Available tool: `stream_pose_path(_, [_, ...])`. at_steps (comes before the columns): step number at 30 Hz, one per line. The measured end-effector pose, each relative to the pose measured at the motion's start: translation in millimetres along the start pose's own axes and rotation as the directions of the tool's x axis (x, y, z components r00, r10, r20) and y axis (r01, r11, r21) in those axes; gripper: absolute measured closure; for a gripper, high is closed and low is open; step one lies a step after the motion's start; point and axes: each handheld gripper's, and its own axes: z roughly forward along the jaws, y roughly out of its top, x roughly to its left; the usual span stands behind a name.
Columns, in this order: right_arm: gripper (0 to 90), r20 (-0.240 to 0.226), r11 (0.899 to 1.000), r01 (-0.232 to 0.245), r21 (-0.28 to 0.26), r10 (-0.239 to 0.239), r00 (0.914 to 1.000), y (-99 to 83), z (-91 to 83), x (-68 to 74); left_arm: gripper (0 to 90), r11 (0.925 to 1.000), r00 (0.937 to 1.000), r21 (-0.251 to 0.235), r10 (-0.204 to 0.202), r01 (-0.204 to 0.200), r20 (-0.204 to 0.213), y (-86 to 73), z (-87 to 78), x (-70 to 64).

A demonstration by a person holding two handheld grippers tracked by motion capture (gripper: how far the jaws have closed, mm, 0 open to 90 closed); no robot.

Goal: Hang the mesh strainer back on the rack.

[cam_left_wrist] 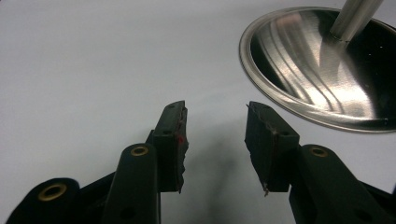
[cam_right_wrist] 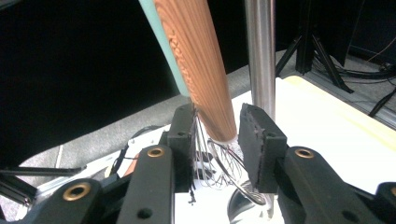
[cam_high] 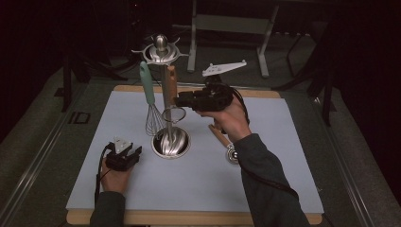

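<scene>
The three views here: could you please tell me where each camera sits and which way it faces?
High view: above the person's side, looking forward and down on the table; both forearms show.
Left gripper view: rides the left gripper, facing the stand's steel base; fingers apart.
Right gripper view: rides the right gripper, facing the wooden handle between its fingers.
Shared: the stand's pole.

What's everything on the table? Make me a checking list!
Surface: pale blue mat on a wooden board.
Job's things: wooden-handled strainer and teal-handled whisk hang on a steel stand; its round base is shiny.
Clutter: another wooden-handled utensil lies on the mat by the right wrist.
Grippers: right gripper has its jaws open around the wooden handle; left gripper is open, low over the mat.
Cables: black cable trails along the right sleeve.
Surroundings: dark room, metal frame behind.
</scene>
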Motion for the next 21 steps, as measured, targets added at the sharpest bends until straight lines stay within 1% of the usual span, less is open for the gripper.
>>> stream_pose_path(3, [69.4, 0.012, 1.0, 0.026, 0.015, -0.026, 0.9996, -3.4, -1.9, 2.5, 58.7, 1.0, 1.0, 0.002, 0.0, 0.0, 0.001, 0.0, -0.1, 0.1])
stream_pose_path(5, [70.5, 0.032, 0.999, 0.046, 0.023, -0.047, 0.9984, -6.2, -3.3, 3.8, 58.6, 1.0, 1.0, 0.001, 0.001, -0.001, 0.0, 0.0, 0.0, 0.0])
stream_pose_path(7, [70.6, 0.043, 0.998, 0.054, 0.032, -0.056, 0.9975, -8.6, -4.3, 4.1, 58.7, 1.0, 1.0, 0.002, 0.001, -0.001, -0.001, 0.0, -0.1, -0.1])
stream_pose_path(10, [70.7, 0.073, 0.996, 0.076, 0.05, -0.08, 0.9941, -13.4, -6.2, 4.1, 58.8, 1.0, 1.0, 0.0, 0.0, 0.0, 0.0, 0.0, 0.0, -0.1])
stream_pose_path(15, [70.9, 0.11, 0.991, 0.094, 0.091, -0.104, 0.9886, -22.2, -6.0, 1.3, 59.3, 1.0, 1.0, -0.007, -0.006, 0.006, 0.004, -0.3, -0.6, 0.5])
stream_pose_path(17, [71.0, 0.12, 0.99, 0.091, 0.105, -0.103, 0.9874, -25.1, -5.9, 0.5, 59.4, 1.0, 1.0, -0.007, -0.005, 0.005, 0.003, -0.3, -0.6, 0.5])
stream_pose_path(21, [71.9, 0.12, 0.988, 0.096, 0.117, -0.11, 0.9868, -29.9, -5.9, -1.5, 59.5, 0.9999, 1.0, -0.008, -0.008, 0.008, 0.004, -0.3, -0.9, 0.7])
